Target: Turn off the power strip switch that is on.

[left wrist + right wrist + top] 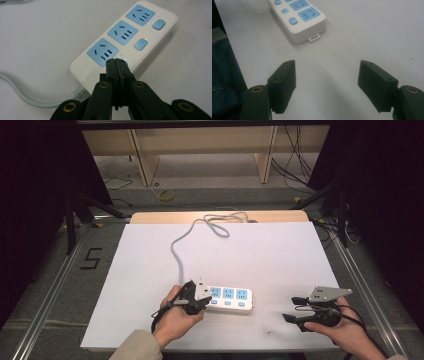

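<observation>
Tongs, L [117,62], together, tips on power strip [125,37] switch; R tongs [327,82] apart, hand resting.

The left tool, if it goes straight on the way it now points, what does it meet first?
The left tool, jaws shut, points at the power strip. Its tips sit at the switch button nearest the cable end, so it would likely meet that button first; whether it already touches is unclear.

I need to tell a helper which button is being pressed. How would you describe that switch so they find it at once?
On the white table lies a white power strip with three blue sockets. Its small blue switches run along one long edge; the one meant sits nearest the cable end. Unlike the other two, it lies under the tips of the left gripper, whose jaws are shut.
</observation>
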Motion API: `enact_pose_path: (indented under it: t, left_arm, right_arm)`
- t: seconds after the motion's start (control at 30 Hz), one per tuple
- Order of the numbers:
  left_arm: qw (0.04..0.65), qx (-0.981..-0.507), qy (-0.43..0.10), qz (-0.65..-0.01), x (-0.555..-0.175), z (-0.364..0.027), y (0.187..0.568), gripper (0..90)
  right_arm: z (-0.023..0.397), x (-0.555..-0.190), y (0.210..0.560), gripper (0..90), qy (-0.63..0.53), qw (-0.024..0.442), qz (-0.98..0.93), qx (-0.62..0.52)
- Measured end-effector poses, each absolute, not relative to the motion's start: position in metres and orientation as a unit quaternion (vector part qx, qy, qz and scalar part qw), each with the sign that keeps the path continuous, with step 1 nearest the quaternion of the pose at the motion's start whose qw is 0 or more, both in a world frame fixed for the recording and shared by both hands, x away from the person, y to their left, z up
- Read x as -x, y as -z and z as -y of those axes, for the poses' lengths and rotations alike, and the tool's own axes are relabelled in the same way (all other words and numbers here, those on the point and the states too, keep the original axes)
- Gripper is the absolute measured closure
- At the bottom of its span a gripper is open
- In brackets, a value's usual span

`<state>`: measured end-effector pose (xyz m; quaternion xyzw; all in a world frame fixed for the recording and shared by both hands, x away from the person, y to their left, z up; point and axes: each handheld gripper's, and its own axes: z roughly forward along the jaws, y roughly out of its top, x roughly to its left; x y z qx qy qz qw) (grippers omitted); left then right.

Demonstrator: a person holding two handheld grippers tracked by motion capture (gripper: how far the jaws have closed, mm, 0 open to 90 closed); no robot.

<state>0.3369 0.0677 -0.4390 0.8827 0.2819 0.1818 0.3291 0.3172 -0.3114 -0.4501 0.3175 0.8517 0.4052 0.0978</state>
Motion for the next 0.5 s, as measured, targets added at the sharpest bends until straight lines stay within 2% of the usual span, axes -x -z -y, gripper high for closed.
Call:
enact_pose_path:
  t: [0.5]
  left_arm:
    - [0.329, -0.886, -0.174, -0.277, -0.342, -0.056, 0.439, 90.0]
  right_arm:
    - [0.311, -0.317, 0.45, 31.1, -0.405, 0.097, -0.852, -0.317]
